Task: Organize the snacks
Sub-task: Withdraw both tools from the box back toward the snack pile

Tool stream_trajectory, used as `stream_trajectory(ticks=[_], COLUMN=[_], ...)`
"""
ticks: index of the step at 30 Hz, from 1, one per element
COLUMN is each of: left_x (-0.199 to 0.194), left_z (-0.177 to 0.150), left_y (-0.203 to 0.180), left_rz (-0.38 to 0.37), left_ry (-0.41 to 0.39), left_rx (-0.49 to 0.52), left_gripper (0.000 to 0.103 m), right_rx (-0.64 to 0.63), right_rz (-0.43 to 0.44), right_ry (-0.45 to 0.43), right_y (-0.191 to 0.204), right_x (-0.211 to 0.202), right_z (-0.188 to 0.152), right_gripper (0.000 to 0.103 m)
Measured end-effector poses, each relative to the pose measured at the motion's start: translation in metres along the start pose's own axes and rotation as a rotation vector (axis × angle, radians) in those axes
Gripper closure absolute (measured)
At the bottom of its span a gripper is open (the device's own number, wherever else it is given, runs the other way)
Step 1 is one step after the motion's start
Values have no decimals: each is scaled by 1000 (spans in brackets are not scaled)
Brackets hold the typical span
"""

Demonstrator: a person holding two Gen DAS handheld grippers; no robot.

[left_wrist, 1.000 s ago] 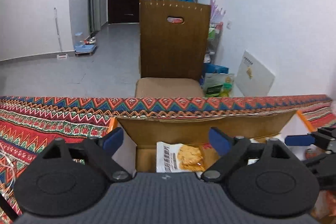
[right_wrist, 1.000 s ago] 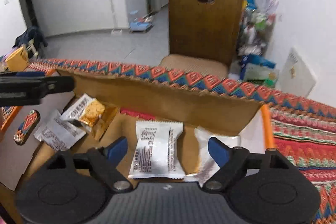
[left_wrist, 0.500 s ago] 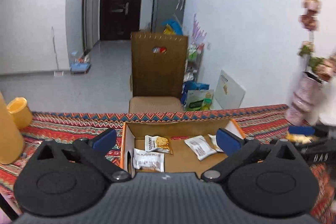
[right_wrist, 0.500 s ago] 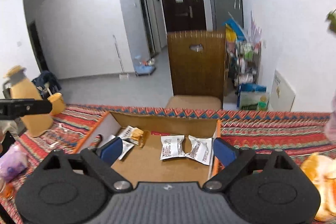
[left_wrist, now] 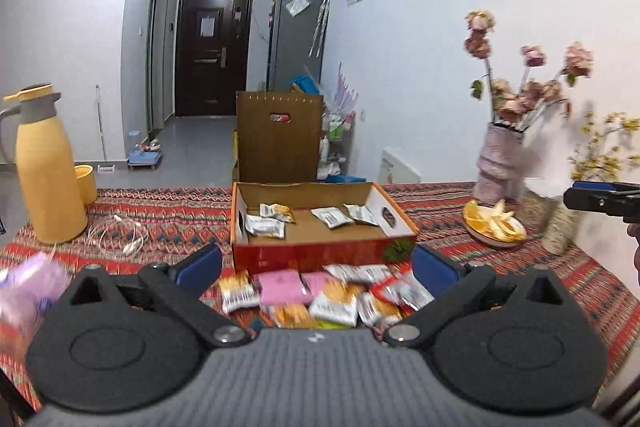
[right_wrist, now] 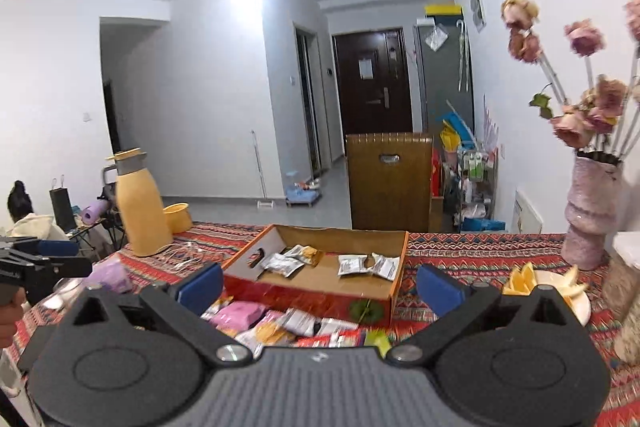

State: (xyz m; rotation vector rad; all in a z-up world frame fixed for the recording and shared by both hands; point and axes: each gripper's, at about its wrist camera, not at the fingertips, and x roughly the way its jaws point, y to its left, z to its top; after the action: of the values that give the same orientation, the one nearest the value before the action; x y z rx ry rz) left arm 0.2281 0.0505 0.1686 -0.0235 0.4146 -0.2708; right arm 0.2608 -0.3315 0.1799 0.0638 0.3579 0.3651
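only the right view shows a seated person [right_wrist: 24, 223]; the box [left_wrist: 320, 251] holds four packets [left_wrist: 266, 226], left tool [left_wrist: 316, 267] open and empty, right tool [right_wrist: 320, 285] opening, empty.

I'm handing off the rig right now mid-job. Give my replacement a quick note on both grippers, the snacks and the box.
Left gripper: open, empty.
Right gripper: jaws opening, nothing between them.
Cardboard box sits mid-table on the patterned cloth.
Done: four snack packets lie inside the box, two at each end.
Left: the loose pile of snacks in front of the box, nearest the grippers, is not yet boxed.
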Motion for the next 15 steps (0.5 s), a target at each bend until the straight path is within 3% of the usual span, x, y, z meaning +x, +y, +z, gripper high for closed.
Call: stream_trajectory(ticks=[3,6,11,15], left_x=[-32,-56,-75,-73], left_z=[-36,-82,-149,-181], left_y=[-3,-8,-24,-23], left_rz=[-13,-40,76,113], left_ry=[-31,-45,-83,0], left_rx=[2,-47,-82,-56], left_gripper=[0,0,0,0], right_rx=[-37,-57,-60,-46], right_rz=[-20,-62,-137,-154], right_ry=[-59,-63,-70,-28], right_y=[17,33,56,62], right_x=[-42,-68,-91,-94], right_z=[-32,-70,-136,-188], right_gripper=[0,0,0,0])
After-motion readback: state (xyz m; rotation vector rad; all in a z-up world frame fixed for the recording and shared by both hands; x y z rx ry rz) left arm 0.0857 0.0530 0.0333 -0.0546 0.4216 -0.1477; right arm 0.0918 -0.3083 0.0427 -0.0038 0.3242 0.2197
